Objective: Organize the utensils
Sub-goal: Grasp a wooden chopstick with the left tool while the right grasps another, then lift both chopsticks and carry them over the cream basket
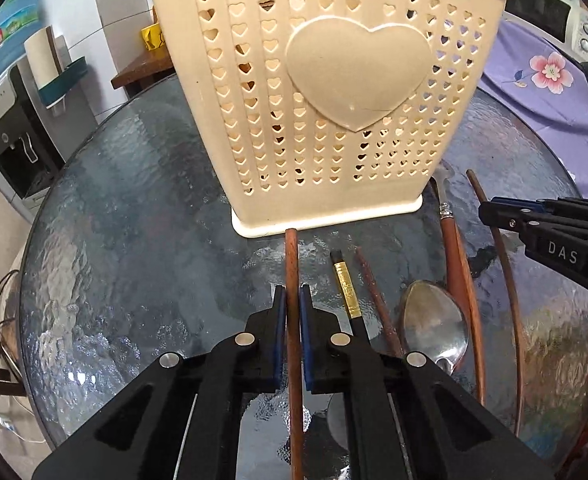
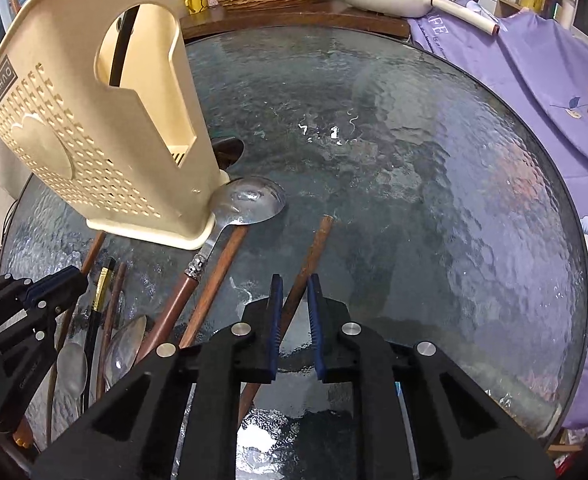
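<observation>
A brown chopstick point(image 1: 292, 280) is straddled, seemingly unclamped, by the left gripper point(image 1: 292, 300), long axis aimed at the holder point(image 1: 317, 92); the right gripper point(image 2: 294, 292) likewise brackets another chopstick point(image 2: 313, 252).

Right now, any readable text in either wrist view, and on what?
"DAS": right gripper body, left wrist view.
"...ANHAO": dark label on the utensil holder, upside down, start cut off.
"...FE": purple cloth, partial.
Green packaging, top corners: too blurred.

Beige heart-pierced holder point(image 1: 325, 92) upright; chopsticks point(image 1: 294, 320), spoons point(image 1: 433, 328) flat beside it
</observation>
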The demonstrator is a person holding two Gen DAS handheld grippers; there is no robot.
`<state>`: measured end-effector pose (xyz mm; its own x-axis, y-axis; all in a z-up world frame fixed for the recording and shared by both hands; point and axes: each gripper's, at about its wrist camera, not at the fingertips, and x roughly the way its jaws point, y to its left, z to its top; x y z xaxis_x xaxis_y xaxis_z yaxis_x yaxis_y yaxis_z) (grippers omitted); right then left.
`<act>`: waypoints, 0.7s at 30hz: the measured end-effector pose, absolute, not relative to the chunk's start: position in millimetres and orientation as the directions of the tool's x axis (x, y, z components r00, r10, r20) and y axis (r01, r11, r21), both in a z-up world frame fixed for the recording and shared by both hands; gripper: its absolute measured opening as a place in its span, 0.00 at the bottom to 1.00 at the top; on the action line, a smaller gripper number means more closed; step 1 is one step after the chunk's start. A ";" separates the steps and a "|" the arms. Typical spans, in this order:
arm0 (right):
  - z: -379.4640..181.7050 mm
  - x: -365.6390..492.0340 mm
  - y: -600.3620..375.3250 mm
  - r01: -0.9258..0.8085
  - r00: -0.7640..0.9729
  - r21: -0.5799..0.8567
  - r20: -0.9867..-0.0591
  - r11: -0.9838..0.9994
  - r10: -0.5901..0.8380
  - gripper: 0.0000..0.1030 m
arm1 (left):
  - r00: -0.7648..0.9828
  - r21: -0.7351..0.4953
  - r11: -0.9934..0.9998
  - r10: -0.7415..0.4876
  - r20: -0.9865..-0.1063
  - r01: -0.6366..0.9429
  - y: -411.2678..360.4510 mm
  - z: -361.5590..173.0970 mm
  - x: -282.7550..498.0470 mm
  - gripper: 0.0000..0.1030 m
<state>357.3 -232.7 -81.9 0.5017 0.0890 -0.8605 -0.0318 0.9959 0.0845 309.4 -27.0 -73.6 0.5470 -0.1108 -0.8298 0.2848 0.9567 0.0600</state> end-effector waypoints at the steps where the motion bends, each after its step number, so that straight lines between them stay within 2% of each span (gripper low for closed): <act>1: -81.7 356.1 -232.2 -0.035 0.502 0.082 -0.860 0.996 0.089 0.13 | 0.547 0.063 0.957 -0.108 -0.830 0.285 -28.5 -73.1 310.1 0.07; 11: -82.7 333.3 -236.3 -0.052 0.517 0.108 -0.848 0.993 0.119 0.10 | 0.554 0.037 0.962 -0.124 -0.823 0.270 -23.7 -74.2 303.8 0.06; 13: -82.6 327.1 -239.4 -0.058 0.529 0.127 -0.837 0.990 0.138 0.07 | 0.555 0.024 0.964 -0.131 -0.821 0.264 -20.7 -74.2 301.6 0.06; 21: -67.5 308.4 -245.4 -0.071 0.589 0.168 -0.788 0.983 0.177 0.07 | 0.592 -0.006 0.969 -0.156 -0.790 0.247 -7.8 -60.9 287.7 0.06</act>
